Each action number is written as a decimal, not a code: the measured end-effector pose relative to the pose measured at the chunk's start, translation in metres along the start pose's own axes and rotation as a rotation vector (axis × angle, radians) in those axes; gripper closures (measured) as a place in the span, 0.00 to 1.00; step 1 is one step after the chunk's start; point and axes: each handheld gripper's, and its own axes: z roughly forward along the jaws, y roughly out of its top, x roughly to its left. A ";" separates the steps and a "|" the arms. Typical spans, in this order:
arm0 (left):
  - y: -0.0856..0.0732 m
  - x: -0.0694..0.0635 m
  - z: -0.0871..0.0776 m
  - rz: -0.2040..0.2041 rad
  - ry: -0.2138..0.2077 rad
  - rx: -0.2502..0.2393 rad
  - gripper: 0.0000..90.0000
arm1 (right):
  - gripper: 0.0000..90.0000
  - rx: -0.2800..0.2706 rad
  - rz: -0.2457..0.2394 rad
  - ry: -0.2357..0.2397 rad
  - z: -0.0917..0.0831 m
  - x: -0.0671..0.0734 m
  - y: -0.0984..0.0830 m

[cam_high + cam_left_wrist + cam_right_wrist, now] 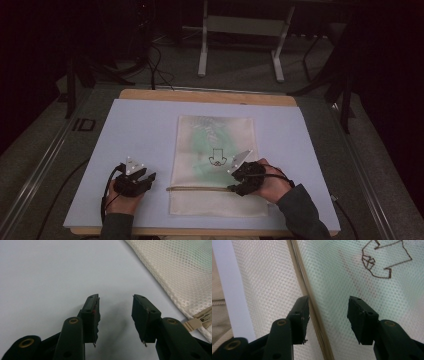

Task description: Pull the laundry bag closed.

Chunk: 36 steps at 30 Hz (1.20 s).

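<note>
Nearest the camera, a grey sleeve (116,226) was seen at the bottom edge of the high view, and just above it the left gripper (141,181) was held low over the pale blue tabletop (145,125). Its jaws were parted, with nothing between them, as was plain in the left gripper view (115,317). Just beside it, to the right, the cream mesh bag (210,150) was laid flat on the tabletop, a green tint showing through the mesh. A tan zipper band (200,188) was run across the bag's lower part, its pull tab (193,325) lying close to the left gripper. A dark outline drawing (217,159) was marked near the bag's middle. Further right, the right gripper (239,186) was poised over the bag, jaws released and set astride the zipper band (312,302), gripping nothing (328,320).
</note>
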 end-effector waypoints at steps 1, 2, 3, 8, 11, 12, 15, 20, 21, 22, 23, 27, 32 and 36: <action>0.000 0.000 0.000 0.000 0.000 0.000 0.63 | 0.58 0.000 0.000 0.000 0.000 0.000 0.000; 0.000 0.000 0.000 0.002 -0.002 -0.002 0.63 | 0.58 0.000 -0.005 0.001 0.001 0.000 0.001; 0.000 0.000 0.000 0.003 -0.002 -0.002 0.63 | 0.58 -0.003 -0.009 0.004 0.002 0.001 0.004; 0.000 -0.001 -0.001 0.008 -0.006 -0.006 0.63 | 0.59 -0.007 -0.028 0.016 0.005 0.004 0.010; 0.000 -0.001 -0.001 0.008 -0.007 -0.007 0.63 | 0.59 -0.007 -0.036 0.019 0.007 0.005 0.014; 0.000 -0.001 -0.001 0.007 -0.007 -0.007 0.63 | 0.59 -0.010 -0.034 0.020 0.008 0.006 0.015; 0.000 -0.001 -0.001 0.008 -0.006 -0.007 0.63 | 0.59 -0.014 -0.047 0.025 0.010 0.007 0.019; 0.000 -0.001 -0.001 0.008 -0.007 -0.007 0.63 | 0.59 -0.018 -0.053 0.031 0.012 0.009 0.023; 0.000 -0.001 -0.001 0.008 -0.007 -0.006 0.63 | 0.59 -0.017 -0.058 0.032 0.013 0.009 0.025; 0.000 -0.001 0.000 0.009 -0.008 -0.006 0.63 | 0.59 -0.020 -0.061 0.033 0.013 0.009 0.026; 0.000 -0.001 0.000 0.011 -0.008 -0.005 0.63 | 0.59 -0.018 -0.059 0.034 0.014 0.010 0.027; 0.000 -0.001 0.000 0.012 -0.009 -0.005 0.63 | 0.59 -0.022 -0.068 0.041 0.016 0.012 0.031; 0.000 -0.001 0.000 0.013 -0.008 -0.005 0.63 | 0.59 -0.019 -0.074 0.049 0.020 0.015 0.036; 0.000 -0.001 0.000 0.013 -0.008 -0.005 0.63 | 0.59 -0.022 -0.081 0.057 0.024 0.016 0.040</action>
